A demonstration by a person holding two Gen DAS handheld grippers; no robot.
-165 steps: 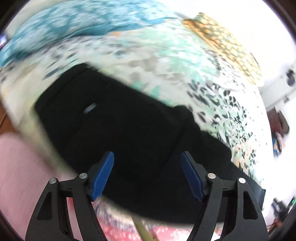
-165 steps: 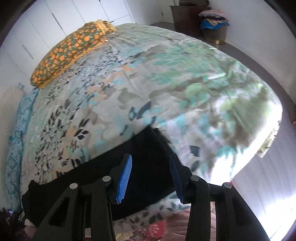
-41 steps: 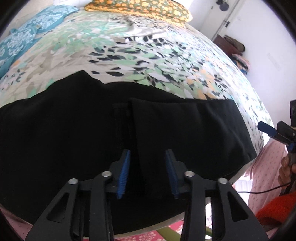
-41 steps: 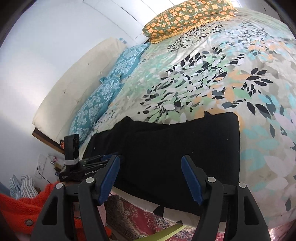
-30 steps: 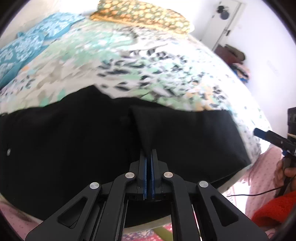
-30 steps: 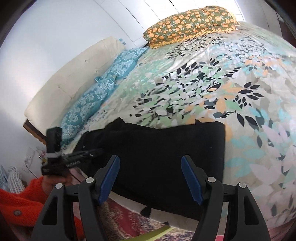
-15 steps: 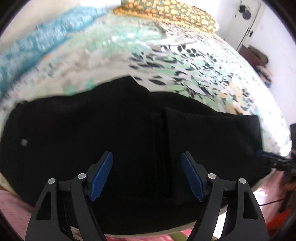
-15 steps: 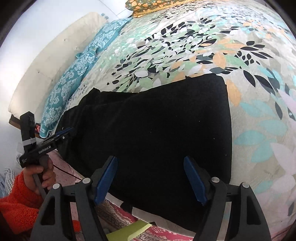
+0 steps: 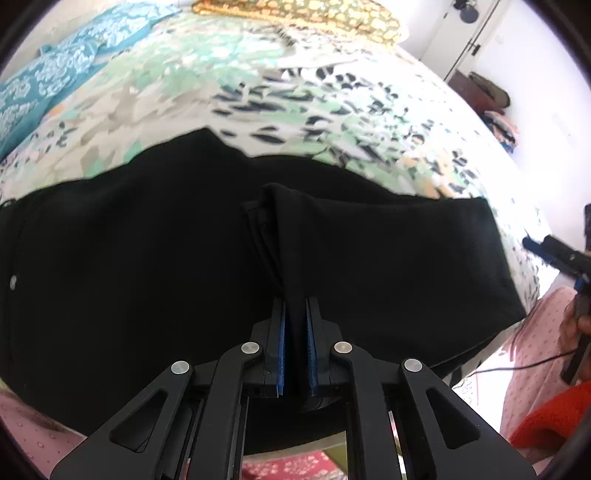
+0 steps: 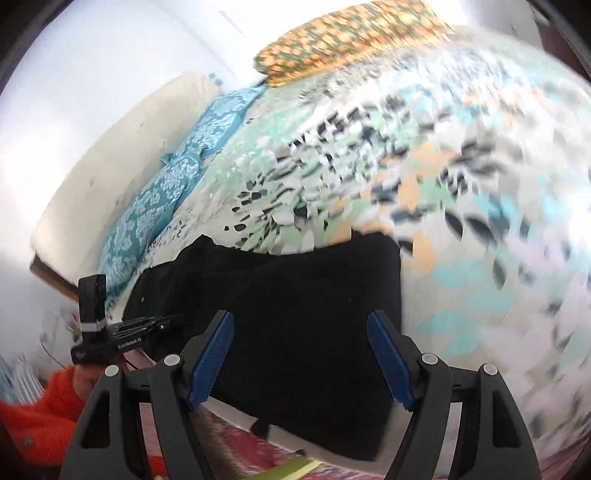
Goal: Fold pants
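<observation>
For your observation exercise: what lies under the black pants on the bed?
The black pants lie on the leaf-print bedspread, which shows beyond their far edge. Their own lower layers and the bedspread beneath are covered, so nothing more can be told.

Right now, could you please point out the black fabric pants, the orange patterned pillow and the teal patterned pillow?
black fabric pants (image 9: 129, 266): left wrist view, flat left portion.
orange patterned pillow (image 9: 295, 14): left wrist view, its middle.
teal patterned pillow (image 10: 155, 206): right wrist view, its centre.
</observation>
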